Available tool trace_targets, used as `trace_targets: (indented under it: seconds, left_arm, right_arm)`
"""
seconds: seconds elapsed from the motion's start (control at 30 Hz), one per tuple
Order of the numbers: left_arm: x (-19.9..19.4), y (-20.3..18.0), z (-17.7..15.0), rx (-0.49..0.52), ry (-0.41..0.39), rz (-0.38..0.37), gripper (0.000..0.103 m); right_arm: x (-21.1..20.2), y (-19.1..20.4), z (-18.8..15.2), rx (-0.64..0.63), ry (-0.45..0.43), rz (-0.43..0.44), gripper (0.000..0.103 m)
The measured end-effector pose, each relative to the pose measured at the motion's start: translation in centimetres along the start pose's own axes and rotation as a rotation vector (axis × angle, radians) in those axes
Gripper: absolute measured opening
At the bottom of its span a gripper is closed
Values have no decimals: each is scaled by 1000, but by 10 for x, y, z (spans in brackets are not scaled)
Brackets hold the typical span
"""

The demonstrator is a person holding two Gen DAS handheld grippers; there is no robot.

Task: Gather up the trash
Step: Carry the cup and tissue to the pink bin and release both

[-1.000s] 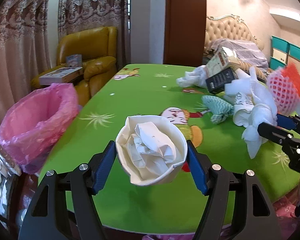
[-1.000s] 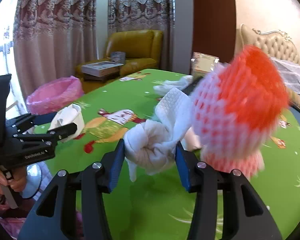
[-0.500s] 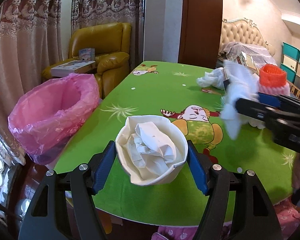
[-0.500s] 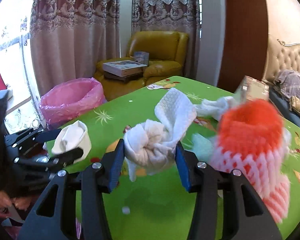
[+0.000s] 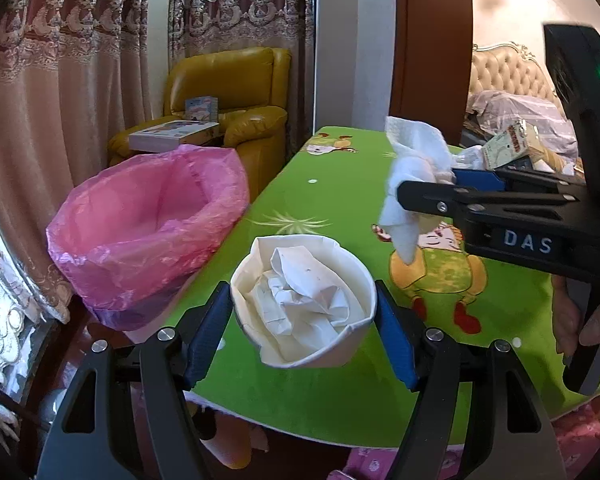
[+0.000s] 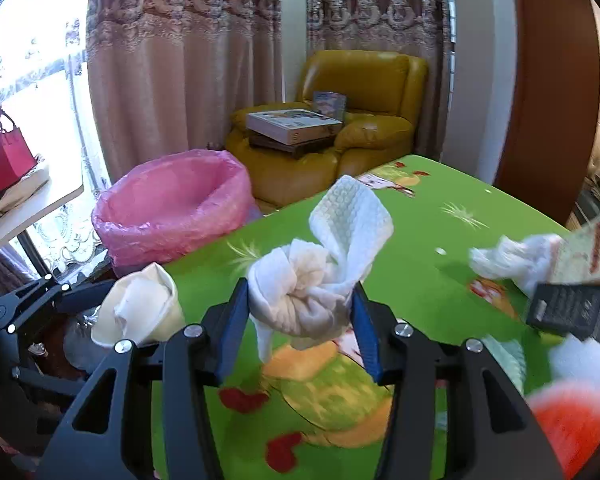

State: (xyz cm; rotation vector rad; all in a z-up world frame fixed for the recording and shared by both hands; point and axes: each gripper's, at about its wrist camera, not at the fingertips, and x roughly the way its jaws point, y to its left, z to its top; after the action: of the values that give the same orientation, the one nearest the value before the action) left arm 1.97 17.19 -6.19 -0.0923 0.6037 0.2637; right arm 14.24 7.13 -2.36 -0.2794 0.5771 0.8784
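At far left, a bin lined with a crinkled pink plastic bag (image 5: 148,232) stands just beside the left edge of the green cartoon-print worktop (image 5: 340,208), its mouth open and its thin film gathered in loose folds.

The left gripper (image 5: 303,322) holds a white paper cup (image 5: 304,300) between its blue-padded fingers (image 5: 208,332), both pads pressed against the cup's sides, the rim squeezed slightly out of round. The cup is stuffed with crumpled white paper (image 5: 300,296), creased and angular, and hangs above the near edge of the worktop, to the right of the bin.

To its right, the right gripper (image 6: 302,316) is clamped on a wad of white paper towel (image 6: 316,276), the soft bundle pinched between its blue fingers (image 6: 230,328). The towel is dimpled with an embossed grid; one flat corner stands up above the pads and a thin tail droops below them. It is carried over the worktop, well apart from the bin.

Farther right on the worktop lie more litter: another twisted white tissue (image 6: 512,260), a black box (image 6: 568,310) and a printed carton (image 6: 584,256) touching it, and, blurred at the near right edge, a red-and-white foam fruit net (image 6: 572,428).

Behind stand a mustard leather armchair (image 6: 364,120) and patterned curtains (image 6: 188,60).
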Motion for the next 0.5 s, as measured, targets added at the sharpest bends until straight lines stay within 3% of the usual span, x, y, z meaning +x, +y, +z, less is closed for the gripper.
trace_targets:
  seconds: [0.5]
  left_arm:
    - [-24,48,19,-70,-61,70,66]
  right_arm:
    - [23,31,28,-40,-7,61,48]
